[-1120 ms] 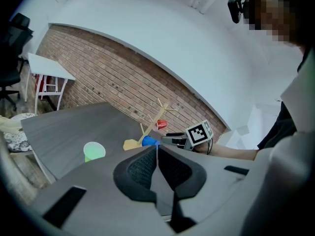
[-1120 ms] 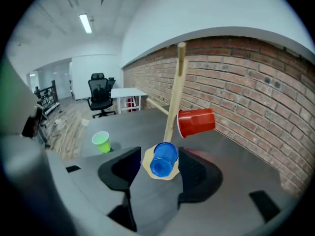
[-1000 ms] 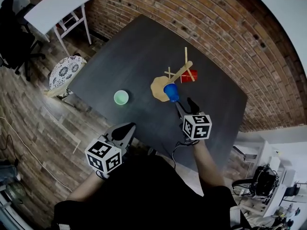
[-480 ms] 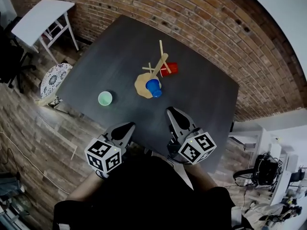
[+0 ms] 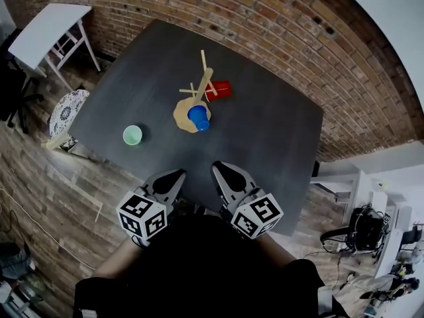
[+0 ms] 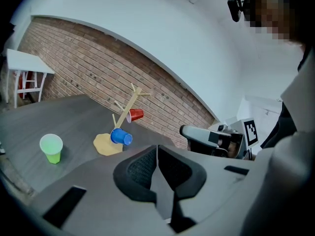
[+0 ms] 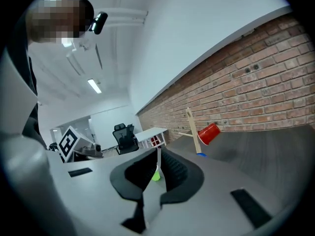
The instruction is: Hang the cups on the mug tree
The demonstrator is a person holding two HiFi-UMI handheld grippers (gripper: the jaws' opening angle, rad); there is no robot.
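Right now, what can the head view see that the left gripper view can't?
Only the head view: the patterned stool and the cube on the left hand-held gripper. Only the left gripper view: the camera on the person's head. Both: the green cup, the blue cup and red cup on the mug tree, and the right hand-held gripper.

Even, bright indoor light, sharp focus, strong fisheye bending at dark edges.

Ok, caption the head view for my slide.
Red cup and blue cup on the mug tree, green cup alone on the table; left gripper and right gripper shut, empty.
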